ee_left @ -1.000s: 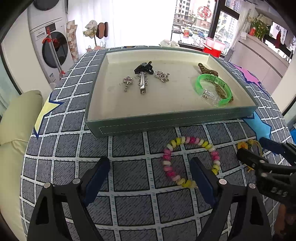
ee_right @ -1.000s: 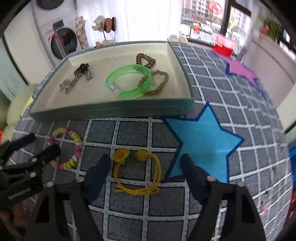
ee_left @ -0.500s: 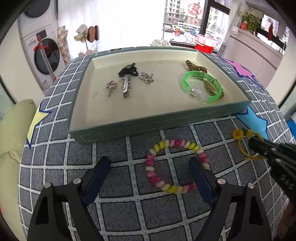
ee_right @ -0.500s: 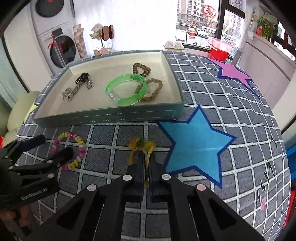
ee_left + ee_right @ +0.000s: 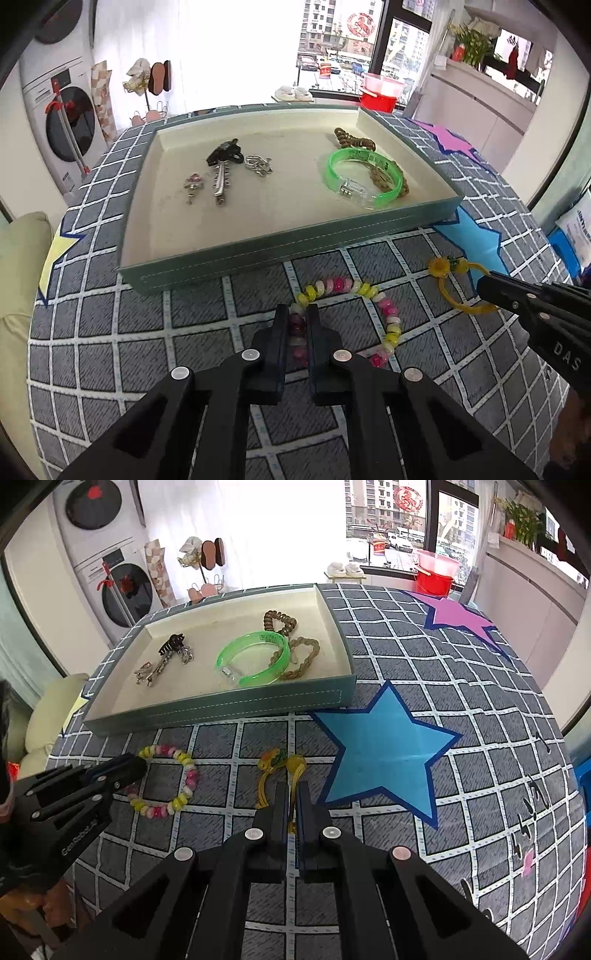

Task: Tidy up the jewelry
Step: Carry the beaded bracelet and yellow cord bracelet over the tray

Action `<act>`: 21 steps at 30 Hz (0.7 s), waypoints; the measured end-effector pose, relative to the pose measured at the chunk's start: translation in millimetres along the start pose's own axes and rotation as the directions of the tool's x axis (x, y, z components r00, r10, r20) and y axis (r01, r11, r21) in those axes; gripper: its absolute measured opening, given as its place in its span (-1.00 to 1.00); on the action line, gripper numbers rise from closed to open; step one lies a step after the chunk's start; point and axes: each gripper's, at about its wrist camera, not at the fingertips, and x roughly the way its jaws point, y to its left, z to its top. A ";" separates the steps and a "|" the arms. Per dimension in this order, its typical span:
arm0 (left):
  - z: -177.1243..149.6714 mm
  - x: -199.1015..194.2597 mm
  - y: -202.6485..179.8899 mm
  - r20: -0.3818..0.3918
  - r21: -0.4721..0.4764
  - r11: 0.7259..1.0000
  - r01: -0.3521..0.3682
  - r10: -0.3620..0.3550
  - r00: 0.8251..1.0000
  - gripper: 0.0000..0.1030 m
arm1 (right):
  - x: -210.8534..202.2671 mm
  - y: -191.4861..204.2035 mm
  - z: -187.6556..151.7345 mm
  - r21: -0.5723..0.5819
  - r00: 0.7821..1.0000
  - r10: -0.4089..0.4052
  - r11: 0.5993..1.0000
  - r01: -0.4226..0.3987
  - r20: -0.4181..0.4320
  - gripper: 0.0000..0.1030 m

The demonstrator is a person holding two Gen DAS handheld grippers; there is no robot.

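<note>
My left gripper is clamped on the beaded bracelet, its pads pinching the pink beads on the loop's left side while the rest of the loop lies on the grid-patterned cloth to the right of my fingers. Straight ahead, just past the bracelet, sits the tray, holding a green bangle, a brown braided bracelet and a hair clip. Off to the right my right gripper grips the yellow cord bracelet. In the right wrist view, my right gripper is pressed shut on the yellow cord bracelet, whose flower end lies just ahead of my fingertips. The blue star is just to the right; the tray stands ahead and leftward. My left gripper holds the beaded bracelet at far left.
</note>
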 end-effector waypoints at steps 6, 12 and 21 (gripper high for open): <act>-0.7 -17.0 6.2 0.038 -0.011 1.000 0.015 -0.015 0.999 -0.55 | -9.5 -0.9 1.9 0.007 1.000 0.020 1.000 -0.020 0.021 -0.92; -2.3 -28.1 10.7 0.061 -0.012 1.000 0.025 -0.024 0.998 -0.55 | 0.7 -6.0 4.6 0.036 0.999 0.046 0.998 -0.045 -0.017 -0.89; -3.2 -27.0 13.5 0.056 -0.024 0.999 0.031 -0.029 0.998 -0.55 | 26.5 4.7 8.0 -0.027 0.999 -0.027 0.999 0.026 -0.026 0.40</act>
